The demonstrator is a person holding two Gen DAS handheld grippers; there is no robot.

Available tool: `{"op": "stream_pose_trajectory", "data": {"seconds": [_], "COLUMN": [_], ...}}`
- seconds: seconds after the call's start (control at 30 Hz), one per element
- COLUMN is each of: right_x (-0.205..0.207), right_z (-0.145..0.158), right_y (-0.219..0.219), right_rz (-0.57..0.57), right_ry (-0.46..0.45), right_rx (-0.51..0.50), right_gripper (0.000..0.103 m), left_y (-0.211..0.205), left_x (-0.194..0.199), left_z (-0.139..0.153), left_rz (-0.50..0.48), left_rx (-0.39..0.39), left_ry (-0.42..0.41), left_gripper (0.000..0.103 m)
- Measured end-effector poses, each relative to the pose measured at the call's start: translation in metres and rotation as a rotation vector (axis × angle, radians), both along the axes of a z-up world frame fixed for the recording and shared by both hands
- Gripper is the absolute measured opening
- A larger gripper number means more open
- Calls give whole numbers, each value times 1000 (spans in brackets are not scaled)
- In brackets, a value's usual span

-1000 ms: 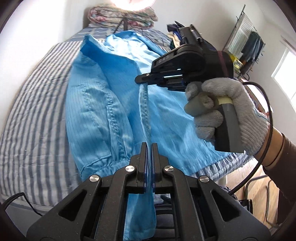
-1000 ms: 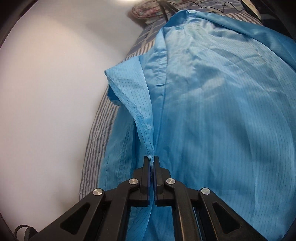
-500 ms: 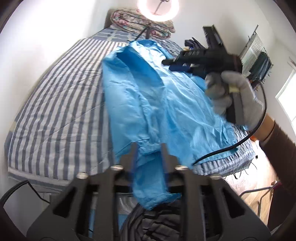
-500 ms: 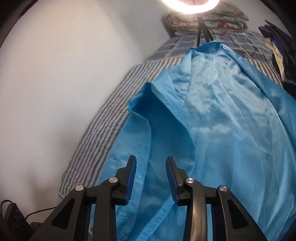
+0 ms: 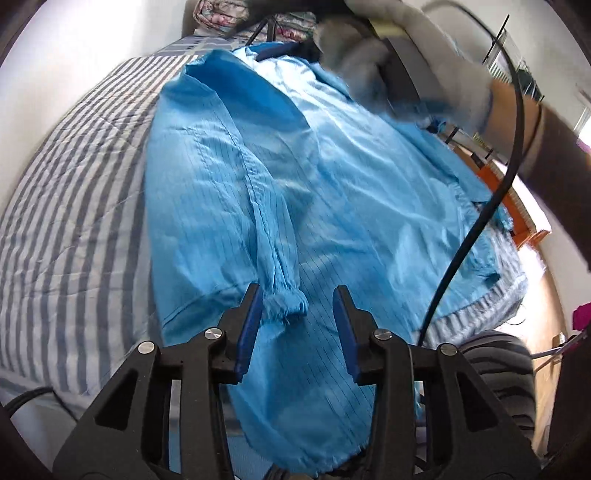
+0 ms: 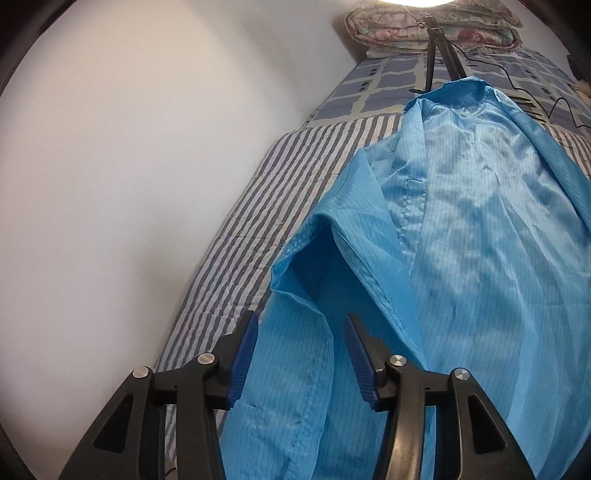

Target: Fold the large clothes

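Observation:
A light blue pinstriped coat (image 5: 332, 184) lies spread on the striped bed (image 5: 74, 221), its left side folded in over the body. The sleeve cuff (image 5: 286, 306) rests on the coat just past my left gripper (image 5: 297, 306). Its jaws are opening, and the cuff lies loose by the left fingertip with no pad pressing on it. In the right wrist view my right gripper (image 6: 299, 332) hovers over the coat's folded shoulder (image 6: 332, 258). Its jaws are opening too, with nothing between them. The collar (image 6: 461, 92) points toward the head of the bed. A blurred gloved hand (image 5: 369, 55) crosses the top of the left wrist view.
A white wall (image 6: 110, 184) runs along the bed's left side. Folded quilts (image 6: 432, 22) and a light stand (image 6: 443, 55) sit at the head. A black cable (image 5: 472, 236) hangs across the coat's right side. Dark striped cloth (image 5: 495, 369) lies below the bed's near edge.
Both grippers were shut on coat fabric and have let go and opened. The sleeve now lies flat on the coat. The right hand has swung up toward the head of the bed.

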State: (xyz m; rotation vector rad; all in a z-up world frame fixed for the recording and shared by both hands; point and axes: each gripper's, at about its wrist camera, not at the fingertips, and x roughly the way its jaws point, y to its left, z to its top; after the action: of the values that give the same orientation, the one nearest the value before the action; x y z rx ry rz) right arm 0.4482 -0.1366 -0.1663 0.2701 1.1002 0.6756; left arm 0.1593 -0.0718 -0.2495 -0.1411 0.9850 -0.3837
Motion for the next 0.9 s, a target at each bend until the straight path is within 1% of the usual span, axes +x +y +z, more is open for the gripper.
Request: {"op": "stream_pose_trajectory", "data": {"seconds": [0.07, 0.2, 0.23, 0.27, 0.37, 0.4, 0.47, 0.5, 0.53, 0.63, 0.73, 0.83, 0.87, 0.9], "right_x": [13, 35, 40, 45, 58, 61, 67, 70, 72, 76, 79, 87, 89, 91], "right_z": [-6, -21, -25, -29, -42, -45, -48, -48, -46, -29, -11, 0, 2, 3], "right_y": [10, 30, 34, 38, 48, 51, 54, 54, 52, 39, 18, -6, -14, -22], "right_rz": [7, 7, 3, -2, -20, -18, -7, -8, -15, -10, -19, -44, -60, -76], "right_ry": [16, 39, 46, 54, 85, 96, 118, 126, 124, 81, 37, 32, 27, 25], "right_rx": [2, -16, -17, -15, -10, -1, 24, 30, 30, 39, 10, -5, -16, -25], "right_gripper": [58, 58, 58, 58, 57, 55, 36, 21, 12, 3, 1, 1, 1, 1], "left_y": [-3, -4, -4, -4, -1, 0, 2, 3, 5, 13, 15, 11, 6, 0], "left_x": [7, 17, 18, 18, 21, 21, 19, 18, 17, 11, 5, 6, 6, 7], "left_z": [-9, -24, -27, -28, -27, -26, -21, -18, -14, -2, 9, 16, 17, 17], "left_rz": [5, 14, 13, 13, 9, 8, -4, -10, -16, -35, -59, -87, -103, -118], "left_rx": [32, 52, 58, 62, 39, 29, 1, -17, -37, -96, -142, -222, -237, -231], "left_ry": [6, 25, 20, 11, 5, 2, -4, -7, -11, -18, -16, 8, 9, 4], "left_gripper": [40, 40, 34, 25, 13, 12, 10, 10, 10, 9, 9, 9, 9, 9]}}
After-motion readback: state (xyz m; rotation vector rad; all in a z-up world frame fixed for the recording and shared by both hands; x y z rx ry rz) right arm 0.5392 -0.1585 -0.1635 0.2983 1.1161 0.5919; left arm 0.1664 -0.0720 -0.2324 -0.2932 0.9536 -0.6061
